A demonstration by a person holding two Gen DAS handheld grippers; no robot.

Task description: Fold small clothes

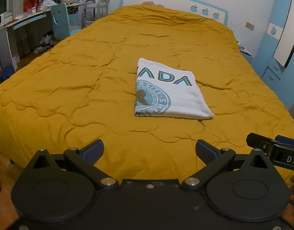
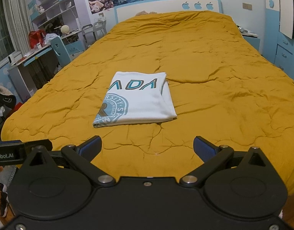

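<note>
A white T-shirt [image 1: 171, 94] with teal lettering and a round teal print lies folded into a flat rectangle in the middle of the mustard quilt [image 1: 80, 88]. It also shows in the right wrist view [image 2: 139, 99]. My left gripper [image 1: 149, 150] is open and empty, held over the bed's near edge, well short of the shirt. My right gripper [image 2: 147, 146] is open and empty too, also back from the shirt. The right gripper's tip [image 1: 271, 147] shows at the right edge of the left wrist view.
The quilt [image 2: 214, 72] covers a wide bed with a white and blue headboard [image 2: 166, 7]. A cluttered desk [image 1: 22, 23] and a blue chair [image 1: 60, 21] stand to the left. Blue drawers [image 2: 284, 51] and a nightstand [image 2: 250, 38] stand to the right.
</note>
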